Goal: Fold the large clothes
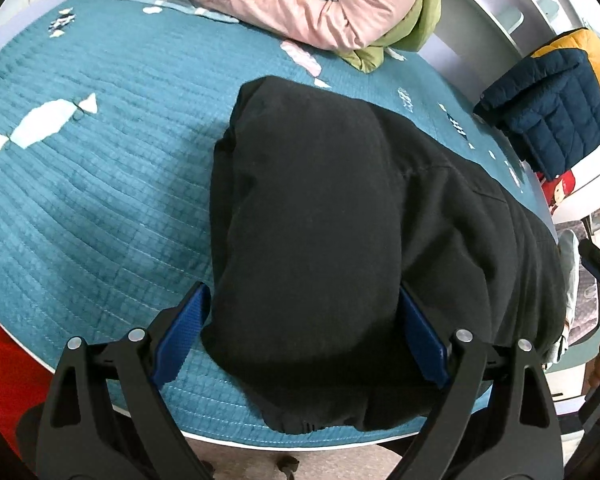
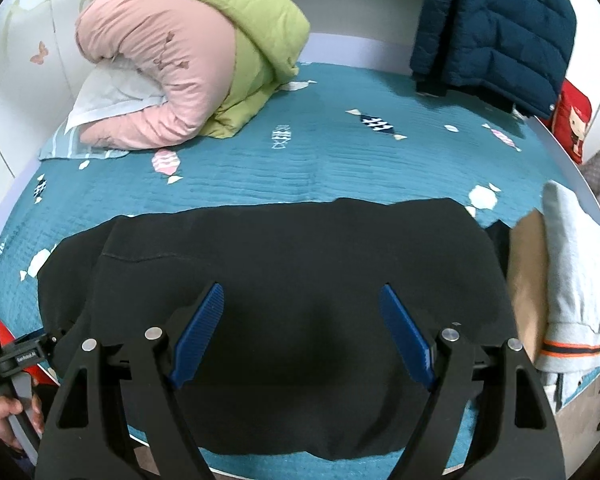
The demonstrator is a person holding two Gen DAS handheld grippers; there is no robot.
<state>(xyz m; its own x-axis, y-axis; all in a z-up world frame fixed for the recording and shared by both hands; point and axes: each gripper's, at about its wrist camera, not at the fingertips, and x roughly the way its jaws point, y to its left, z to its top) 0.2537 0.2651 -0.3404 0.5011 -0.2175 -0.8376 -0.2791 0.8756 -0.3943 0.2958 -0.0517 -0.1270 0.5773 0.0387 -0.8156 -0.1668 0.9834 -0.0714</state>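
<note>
Left tool (image 1: 300,340): jaws spread wide, one blue pad on each side of the black garment (image 1: 340,220). No pad is seen pressing the cloth, so it reads as open and gripping nothing. The garment lies flat on the bed (image 1: 100,200), running from between the pads away ahead and to the right, its near hem at the bed's front edge just below the tool.

Right tool (image 2: 302,336): jaws also wide apart, hovering above the middle of the same garment with cloth under both pads and nothing clamped.

Risks, left to right:
- Left of the left tool the quilt is bare; a pad closing low could pinch the quilted cover together with the cloth and drag it into the fold.
- The cloth looks thick and already doubled, so a shallow bite may catch only the top layer and the fold would peel open.
- The near hem sits at the bed's edge; a pull toward the tools could slide the garment off.
- Just right of the right tool lies a stack of folded clothes (image 2: 560,280), tan and grey, beside the black cloth; a sweep that way could topple or snag it.

Containers: none in view. The pink and green quilt (image 2: 188,68) and a navy puffer jacket (image 2: 496,28) lie far ahead of the tools, loose.
</note>
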